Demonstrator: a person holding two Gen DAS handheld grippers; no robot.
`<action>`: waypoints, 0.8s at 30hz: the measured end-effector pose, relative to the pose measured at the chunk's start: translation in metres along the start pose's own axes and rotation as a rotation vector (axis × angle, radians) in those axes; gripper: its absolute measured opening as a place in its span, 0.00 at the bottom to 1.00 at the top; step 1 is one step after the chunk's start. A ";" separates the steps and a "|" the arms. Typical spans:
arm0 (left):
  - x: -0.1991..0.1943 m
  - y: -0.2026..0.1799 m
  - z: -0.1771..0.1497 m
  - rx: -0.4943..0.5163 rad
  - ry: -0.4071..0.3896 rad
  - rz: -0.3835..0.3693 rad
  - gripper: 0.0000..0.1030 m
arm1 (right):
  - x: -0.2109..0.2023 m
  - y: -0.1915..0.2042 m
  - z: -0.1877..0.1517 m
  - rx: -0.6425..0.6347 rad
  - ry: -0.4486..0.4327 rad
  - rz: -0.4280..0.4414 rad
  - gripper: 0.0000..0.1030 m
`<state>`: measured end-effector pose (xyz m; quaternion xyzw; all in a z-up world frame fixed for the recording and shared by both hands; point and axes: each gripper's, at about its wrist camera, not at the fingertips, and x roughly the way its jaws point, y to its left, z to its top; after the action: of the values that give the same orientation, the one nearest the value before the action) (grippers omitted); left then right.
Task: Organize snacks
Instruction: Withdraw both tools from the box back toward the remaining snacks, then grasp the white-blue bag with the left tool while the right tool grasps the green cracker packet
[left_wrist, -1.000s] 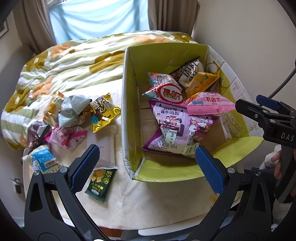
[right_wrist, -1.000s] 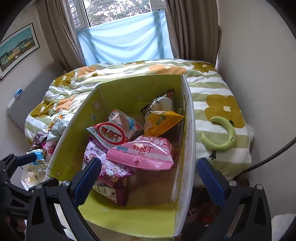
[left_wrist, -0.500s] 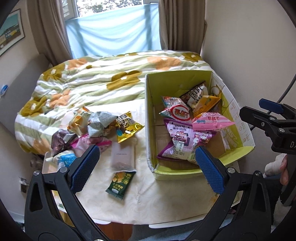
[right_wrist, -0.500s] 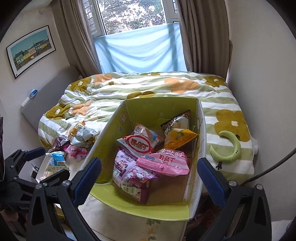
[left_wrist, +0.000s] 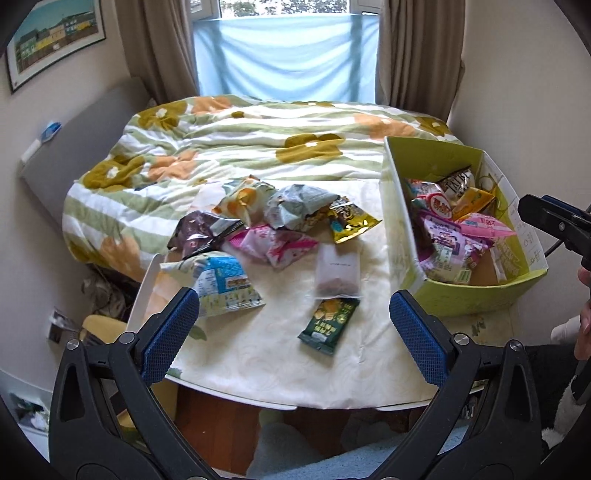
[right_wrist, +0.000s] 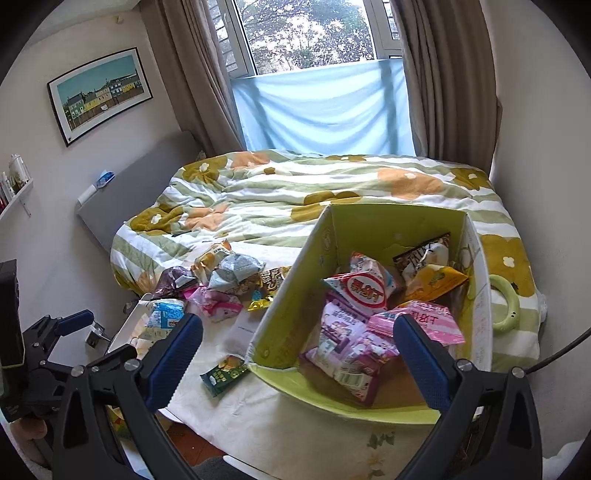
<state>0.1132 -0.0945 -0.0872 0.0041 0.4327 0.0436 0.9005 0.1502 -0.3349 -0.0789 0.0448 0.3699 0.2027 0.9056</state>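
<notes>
Cream-clothed surface (left_wrist: 273, 354) by the bed carries a loose snack pile (left_wrist: 273, 225), and more packets sit inside the green box (right_wrist: 295, 295). Left gripper (left_wrist: 291, 328) hovers released and empty; right gripper (right_wrist: 295, 354) likewise, above the box.

Daylight comes in through the window (right_wrist: 314, 37) at the far end, and it is my only evident light source; the room reads soft and fairly bright. The pale blue cloth (left_wrist: 284, 55) over the lower pane glows and diffuses it. Treetops outside are slightly washed out. Shadows on the counter (left_wrist: 266, 350) are faint and soft-edged. I see mild glare on the shiny snack wrappers (left_wrist: 351, 221). Both fisheye views bend walls and curtains (right_wrist: 199, 74) hard at the edges, with black vignetting in the corners. Fine print is smeared.
</notes>
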 end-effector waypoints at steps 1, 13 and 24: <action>0.003 0.012 -0.001 -0.007 0.007 -0.002 0.99 | 0.003 0.008 -0.002 -0.002 -0.002 -0.004 1.00; 0.056 0.139 0.003 -0.052 0.102 -0.098 0.99 | 0.060 0.096 -0.035 0.139 0.078 -0.070 1.00; 0.173 0.185 -0.001 -0.164 0.270 -0.322 0.99 | 0.138 0.136 -0.080 0.300 0.154 -0.204 1.00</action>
<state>0.2067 0.1036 -0.2143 -0.1442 0.5395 -0.0657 0.8270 0.1387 -0.1603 -0.1952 0.1259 0.4669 0.0553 0.8736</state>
